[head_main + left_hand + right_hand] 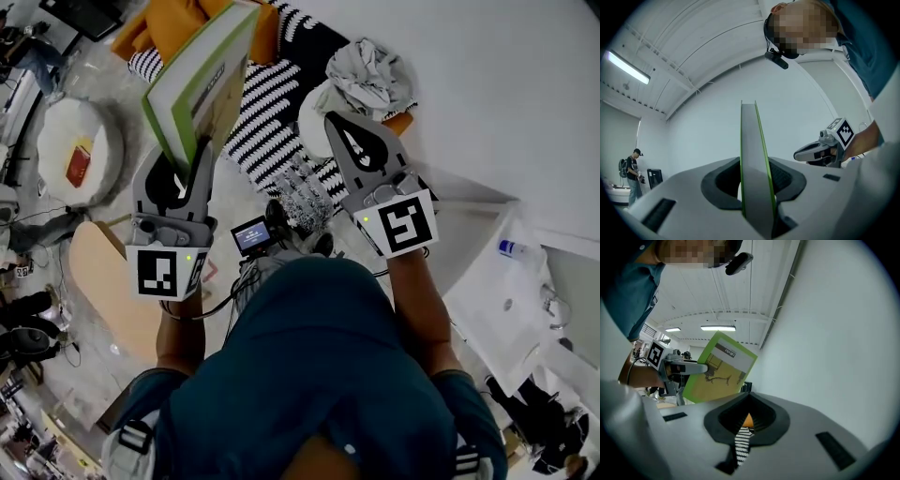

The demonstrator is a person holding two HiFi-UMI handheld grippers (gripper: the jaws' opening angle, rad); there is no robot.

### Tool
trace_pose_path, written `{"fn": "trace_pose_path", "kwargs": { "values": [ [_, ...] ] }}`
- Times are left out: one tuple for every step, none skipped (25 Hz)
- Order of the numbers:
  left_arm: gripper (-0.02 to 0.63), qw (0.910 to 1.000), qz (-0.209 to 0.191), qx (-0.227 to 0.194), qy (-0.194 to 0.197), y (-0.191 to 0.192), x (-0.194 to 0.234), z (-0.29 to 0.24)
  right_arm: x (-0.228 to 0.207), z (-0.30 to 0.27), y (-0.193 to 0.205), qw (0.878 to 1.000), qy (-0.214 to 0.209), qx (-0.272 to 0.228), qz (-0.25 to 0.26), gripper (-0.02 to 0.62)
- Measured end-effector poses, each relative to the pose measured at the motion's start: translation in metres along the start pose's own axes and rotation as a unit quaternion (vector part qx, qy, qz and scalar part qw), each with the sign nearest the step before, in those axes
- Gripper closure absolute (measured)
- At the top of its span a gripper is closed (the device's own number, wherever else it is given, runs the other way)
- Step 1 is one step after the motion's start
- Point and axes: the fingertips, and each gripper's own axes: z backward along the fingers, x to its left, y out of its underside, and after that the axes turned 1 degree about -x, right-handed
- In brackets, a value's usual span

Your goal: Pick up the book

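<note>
A thin book (202,84) with a green-edged cover is held up off the floor, with my left gripper (187,155) shut on its lower edge. In the left gripper view the book (754,164) stands edge-on between the jaws of the left gripper (757,187). The right gripper view shows the book's yellow and green cover (719,373) with the left gripper (689,366) clamped on it. My right gripper (339,127) is to the right of the book and apart from it. The right gripper's (749,397) tips meet with nothing between them.
Below lie a black-and-white striped cushion (272,103), orange cushions (164,28) and a crumpled grey cloth (366,70). A white pouf (80,141) and a light wooden table (98,272) stand at the left. A white wall (487,84) and a sink (511,281) are at the right. A person (633,176) stands far off.
</note>
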Motion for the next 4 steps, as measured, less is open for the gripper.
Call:
{"fn": "trace_pose_path", "kwargs": {
  "values": [
    [0.466, 1.0, 0.001, 0.0, -0.002, -0.002, -0.002, 0.003, 0.002, 0.004, -0.002, 1.0, 0.0, -0.001, -0.004, 0.583],
    [0.466, 1.0, 0.001, 0.001, -0.004, -0.003, -0.005, 0.005, 0.003, 0.008, -0.005, 1.0, 0.0, -0.003, -0.004, 0.583],
    [0.466, 1.0, 0.002, 0.001, -0.006, -0.005, -0.007, 0.008, 0.004, 0.012, -0.007, 1.0, 0.0, -0.006, -0.002, 0.583],
    [0.466, 1.0, 0.003, 0.0, -0.007, -0.007, -0.009, 0.01, 0.004, 0.016, -0.009, 1.0, -0.001, -0.008, 0.002, 0.583]
  ]
}}
